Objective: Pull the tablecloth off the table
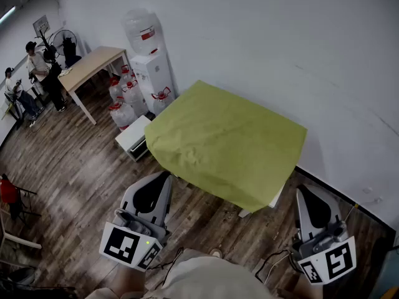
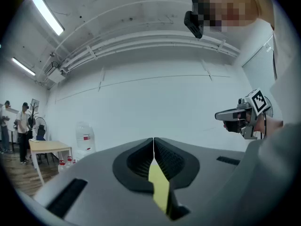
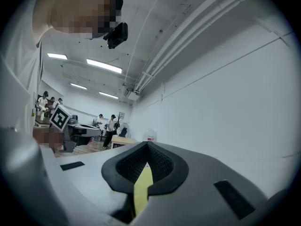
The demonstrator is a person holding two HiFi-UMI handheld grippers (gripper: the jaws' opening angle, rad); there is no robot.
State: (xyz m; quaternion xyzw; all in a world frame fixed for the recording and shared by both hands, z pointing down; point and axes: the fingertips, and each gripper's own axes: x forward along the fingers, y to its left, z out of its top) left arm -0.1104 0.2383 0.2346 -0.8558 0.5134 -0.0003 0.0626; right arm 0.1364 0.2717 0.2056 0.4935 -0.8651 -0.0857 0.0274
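A yellow-green tablecloth (image 1: 227,142) covers a small table against the white wall and hangs over its near edges. My left gripper (image 1: 166,175) is shut and empty, its tips just short of the cloth's near left corner. My right gripper (image 1: 306,189) is also shut and empty, off the table's near right corner. In the left gripper view the jaws (image 2: 153,139) meet, with only a strip of the tablecloth (image 2: 159,187) showing below them. The right gripper view shows the same: closed jaws (image 3: 147,144) and a sliver of tablecloth (image 3: 141,187).
A water dispenser (image 1: 149,67) and several water bottles (image 1: 123,97) stand left of the table, with a low white box (image 1: 133,137) on the floor beside it. Farther left are a wooden table (image 1: 93,67) and people (image 1: 38,67). Wooden floor lies in front.
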